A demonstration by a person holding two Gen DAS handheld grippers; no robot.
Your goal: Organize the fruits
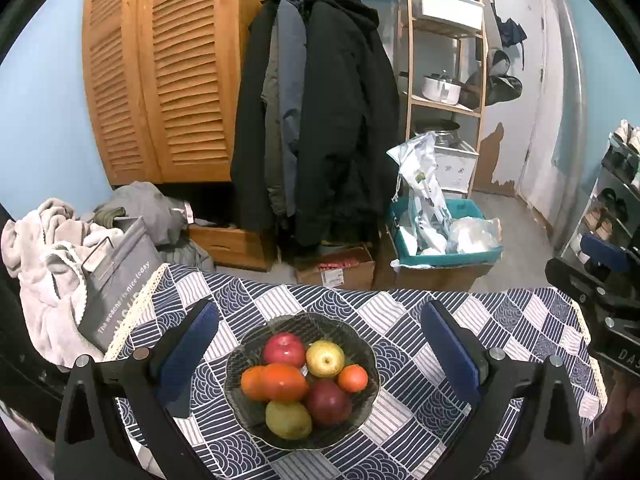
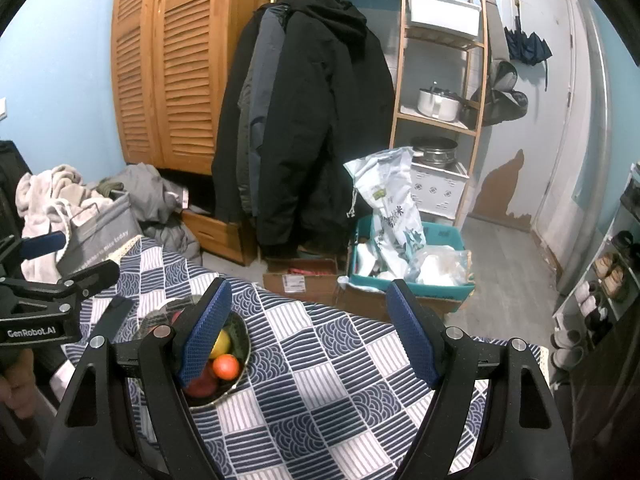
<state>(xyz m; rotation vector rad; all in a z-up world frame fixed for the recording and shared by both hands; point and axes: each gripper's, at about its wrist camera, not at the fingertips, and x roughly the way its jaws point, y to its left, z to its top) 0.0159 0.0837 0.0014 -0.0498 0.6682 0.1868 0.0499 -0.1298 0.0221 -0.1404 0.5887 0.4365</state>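
Spread wide and empty, the left gripper [image 1: 320,356] hangs directly over the fruit bowl [image 1: 240,360], nearer than the equally spread right gripper [image 2: 310,332], which has it off to its left.

Your bowl [image 1: 362,392] sits on the desk [image 1: 440,432], near the middle. Seven fruits [image 1: 304,380] lie in it, all touching. Your left tongs [image 1: 319,336] hang over the bowl, one finger on each side. Your right tongs [image 2: 310,320] hang over the desk to the right of the bowl. Behind the desk, boxes [image 1: 340,270] stand on the floor. Coats [image 1: 320,112] hang behind the boxes. A shelf [image 1: 444,80] stands right of the coats.
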